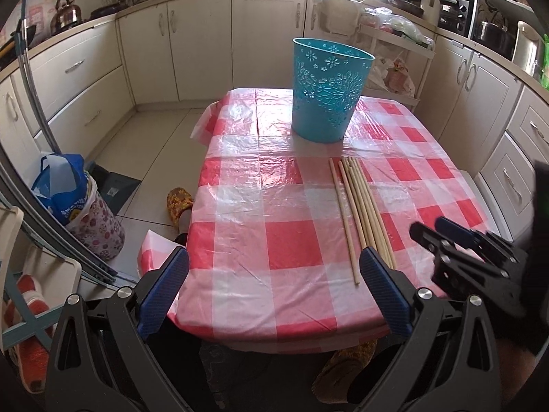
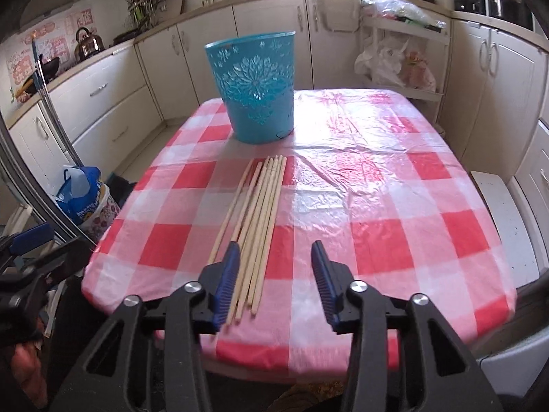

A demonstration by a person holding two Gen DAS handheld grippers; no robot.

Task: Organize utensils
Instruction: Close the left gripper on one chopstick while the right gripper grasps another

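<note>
Several long wooden chopsticks [image 1: 360, 209] [image 2: 260, 213] lie side by side on the red-and-white checked tablecloth [image 1: 291, 247] [image 2: 377, 206]. Behind them stands a teal perforated bin [image 1: 329, 92] [image 2: 255, 92], upright. My left gripper [image 1: 274, 261] is wide open over the table's near edge, its right finger just above the chopsticks' near ends, with nothing held. The right gripper [image 2: 276, 245] [image 1: 442, 230] hovers open over the near end of the bundle. Its left finger sits at the bundle's left side, and its pads touch none of the sticks.
A person's slippered foot [image 1: 178, 206] rests on the floor left of the table. A flowered bin with a blue bag [image 1: 79, 199] [image 2: 85, 199] stands further left. Cream cabinets ring the room; a white cart with bags [image 2: 401, 61] stands behind the table, a white bench [image 2: 504, 213] at right.
</note>
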